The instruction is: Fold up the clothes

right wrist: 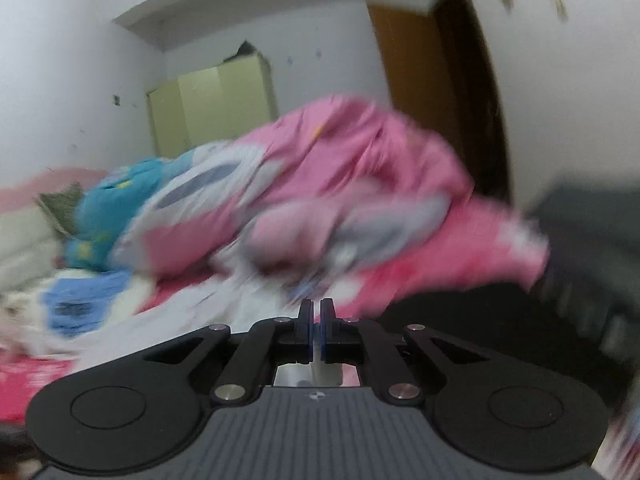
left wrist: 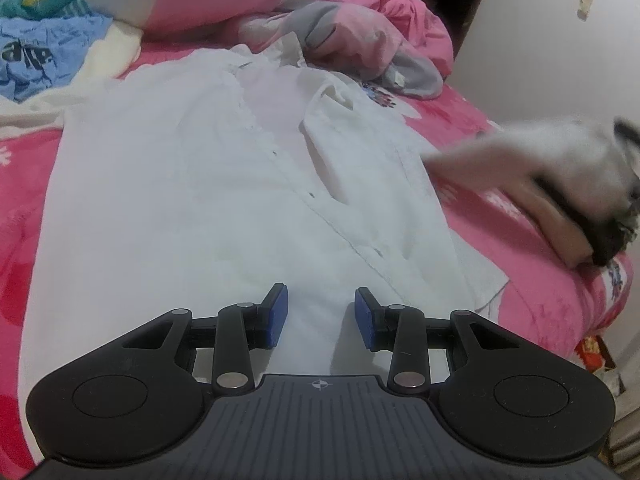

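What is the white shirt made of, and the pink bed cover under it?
The white shirt looks like thin, smooth woven cloth, probably cotton: it creases sharply and lies flat. The pink bed cover looks like soft, fuzzy fleece, judging by its matte, napped surface.

Motion blur is smearing the frame. The right gripper (right wrist: pixel 316 322) is sitting at bottom centre, jaws closed with nothing between them. Pink bedding (right wrist: pixel 352 168) is heaping across the middle, a cupboard (right wrist: pixel 212 104) standing at upper left.
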The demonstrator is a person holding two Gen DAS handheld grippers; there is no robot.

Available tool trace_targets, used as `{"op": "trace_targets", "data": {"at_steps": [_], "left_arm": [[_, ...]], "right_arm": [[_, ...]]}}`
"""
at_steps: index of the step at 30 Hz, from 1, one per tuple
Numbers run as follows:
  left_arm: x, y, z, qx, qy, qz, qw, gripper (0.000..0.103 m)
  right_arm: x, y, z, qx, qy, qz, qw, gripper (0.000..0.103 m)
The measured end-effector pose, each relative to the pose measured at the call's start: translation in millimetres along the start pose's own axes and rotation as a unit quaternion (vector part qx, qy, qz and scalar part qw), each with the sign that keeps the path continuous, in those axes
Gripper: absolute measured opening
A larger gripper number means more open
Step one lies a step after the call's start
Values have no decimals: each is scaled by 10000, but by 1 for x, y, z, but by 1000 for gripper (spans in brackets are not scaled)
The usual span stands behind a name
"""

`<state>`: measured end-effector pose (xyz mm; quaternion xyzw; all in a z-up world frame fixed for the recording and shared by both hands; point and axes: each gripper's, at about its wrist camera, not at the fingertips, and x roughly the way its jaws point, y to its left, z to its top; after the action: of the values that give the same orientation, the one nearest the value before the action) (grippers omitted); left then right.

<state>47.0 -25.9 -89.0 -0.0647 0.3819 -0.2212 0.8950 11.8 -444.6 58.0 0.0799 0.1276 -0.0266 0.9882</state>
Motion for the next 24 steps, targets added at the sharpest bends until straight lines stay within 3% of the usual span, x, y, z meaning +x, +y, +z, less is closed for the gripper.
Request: {"op": "trace_targets", "data": {"at_steps": [3, 6, 8, 11, 14, 17, 19, 22, 24], "left_arm": [[1, 1, 1, -76, 7, -33, 10000, 37], [3, 2, 2, -126, 30, -45, 9999, 37], [3, 3, 3, -124, 44, -54, 9999, 36], [4, 5, 3, -86, 53, -94, 9999, 37], [5, 9, 3, -121, 33, -163, 9998, 37], [3, 13, 5, -233, -24, -262, 9994, 37], [0, 17, 6, -339, -115, -393, 9986, 37], [-8, 22, 4, -462, -286, -548, 9970, 37], [-13, 23, 2, -462, -361, -527, 9969, 37]], "right_arm": [[39, -25, 52, -357, -334, -447, 9978, 1], [84, -49, 84, -753, -568, -1196, 9883, 1], [119, -72, 87, -704, -332, -1807, 9805, 2], [163, -110, 74, -402, 433, -2530, 9657, 5], [145, -118, 62, -20, 354, -2702, 9622, 6], [81, -97, 60, 533, -254, -2113, 9756, 9], [41, -69, 52, 799, -262, -1293, 9880, 11], [18, -20, 11, 1068, 652, 59, 9921, 11], [14, 15, -28, 1324, 1443, 942, 9761, 11]]}}
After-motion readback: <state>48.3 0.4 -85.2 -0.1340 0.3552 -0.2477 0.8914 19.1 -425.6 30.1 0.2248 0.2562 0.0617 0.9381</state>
